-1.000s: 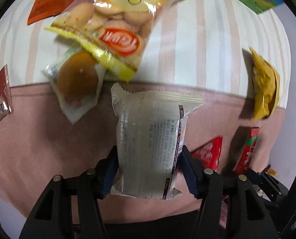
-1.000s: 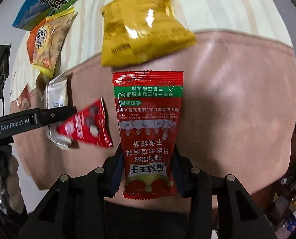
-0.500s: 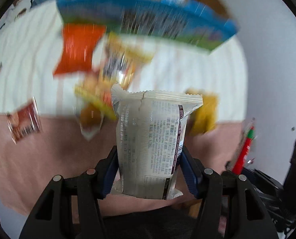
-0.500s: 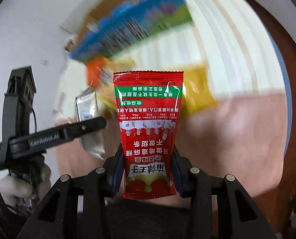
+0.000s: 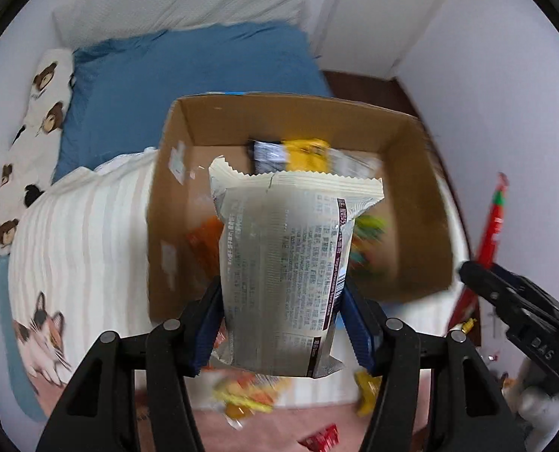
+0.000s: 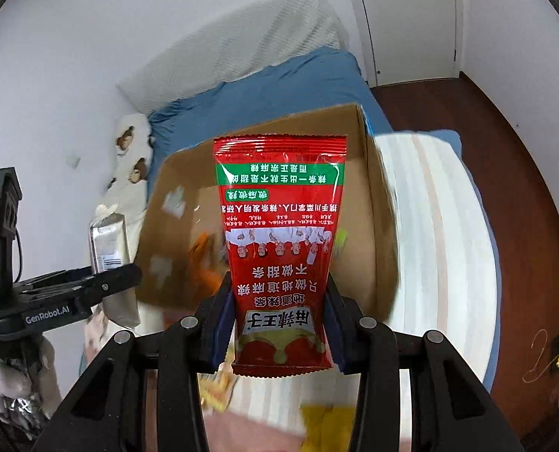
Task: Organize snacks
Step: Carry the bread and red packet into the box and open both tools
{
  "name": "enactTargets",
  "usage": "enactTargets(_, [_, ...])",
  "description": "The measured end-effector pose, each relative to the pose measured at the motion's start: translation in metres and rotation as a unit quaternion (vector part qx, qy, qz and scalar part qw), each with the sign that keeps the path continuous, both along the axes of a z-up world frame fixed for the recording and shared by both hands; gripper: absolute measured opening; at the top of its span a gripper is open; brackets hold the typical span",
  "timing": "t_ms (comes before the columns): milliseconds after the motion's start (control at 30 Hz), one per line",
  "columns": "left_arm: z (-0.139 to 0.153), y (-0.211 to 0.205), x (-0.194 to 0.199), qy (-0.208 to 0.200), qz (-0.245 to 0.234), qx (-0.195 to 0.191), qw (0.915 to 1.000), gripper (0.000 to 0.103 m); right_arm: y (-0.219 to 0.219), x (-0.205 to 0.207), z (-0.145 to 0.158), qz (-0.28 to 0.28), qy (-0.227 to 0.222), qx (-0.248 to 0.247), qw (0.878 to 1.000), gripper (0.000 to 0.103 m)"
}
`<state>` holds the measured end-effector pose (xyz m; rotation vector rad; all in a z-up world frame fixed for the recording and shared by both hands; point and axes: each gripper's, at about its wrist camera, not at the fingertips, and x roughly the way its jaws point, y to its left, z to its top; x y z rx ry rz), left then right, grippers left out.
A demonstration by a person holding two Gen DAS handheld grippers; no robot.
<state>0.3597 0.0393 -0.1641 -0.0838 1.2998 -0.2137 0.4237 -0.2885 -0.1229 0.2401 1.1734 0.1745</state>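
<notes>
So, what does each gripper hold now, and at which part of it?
The left gripper holds the silver snack packet by its lower side edges. The right gripper holds the red snack packet likewise.

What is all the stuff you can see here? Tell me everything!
silver snack packet: 1, silver-white, clamped in left gripper
red snack packet: 1, red with green band, clamped in right gripper
cardboard box: 1, brown, open on the bed, snacks inside
loose snacks: several, yellow, orange, red, blurred, on the bed before the box
striped blanket: 1, cream
blue sheet: 1
bear pillow: 1, white
door: 1, white
left gripper: black, shut
right gripper: black, shut
</notes>
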Motion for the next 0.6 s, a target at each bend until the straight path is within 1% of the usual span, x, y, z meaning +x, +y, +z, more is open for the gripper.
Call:
enactTargets(100, [-0.028, -0.006, 0.053, 0.024, 0.005, 0.034, 0.9991, 0.057, 0.000, 0.047, -0.019, -0.007, 0.024, -0.034, 0.999, 0.045])
enactTargets(167, [-0.040, -0.005, 0.072, 0.037, 0.009, 0.042, 0.9984, 0.057, 0.006, 0.077, -0.037, -0.008, 0.043, -0.053, 0.998, 0.045])
enactTargets(267, [-0.074, 0.001, 0.099, 0.056, 0.011, 0.057, 0.9967, 0.057, 0.012, 0.112, -0.057, -0.007, 0.063, -0.071, 0.996, 0.045])
enactTargets(367, [-0.090, 0.005, 0.119, 0.068, 0.017, 0.067, 0.9952, 0.058, 0.014, 0.129, -0.076, -0.005, 0.078, -0.088, 0.993, 0.045])
enactTargets(433, [-0.101, 0.009, 0.129, 0.082, 0.022, 0.066, 0.9942, 0.059, 0.014, 0.137, -0.087, -0.009, 0.087, -0.100, 0.991, 0.046])
enactTargets(467, [-0.108, 0.011, 0.133, 0.090, 0.026, 0.060, 0.9938, 0.059, 0.014, 0.142, -0.094, -0.009, 0.096, -0.103, 0.990, 0.050])
enactTargets(500, [-0.113, 0.013, 0.137, 0.093, 0.030, 0.054, 0.9937, 0.059, 0.014, 0.145, -0.099, -0.009, 0.105, -0.106, 0.989, 0.065])
enactTargets(533, [-0.116, 0.014, 0.140, 0.094, 0.032, 0.051, 0.9937, 0.061, 0.014, 0.148, -0.104, -0.012, 0.109, -0.111, 0.988, 0.070])
enactTargets(567, [-0.119, 0.014, 0.142, 0.094, 0.033, 0.050, 0.9938, 0.067, 0.014, 0.152, -0.109, -0.010, 0.107, -0.111, 0.988, 0.082])
enactTargets(600, [-0.120, 0.014, 0.143, 0.092, 0.034, 0.048, 0.9940, 0.075, 0.016, 0.155, -0.111, -0.010, 0.107, -0.114, 0.988, 0.089])
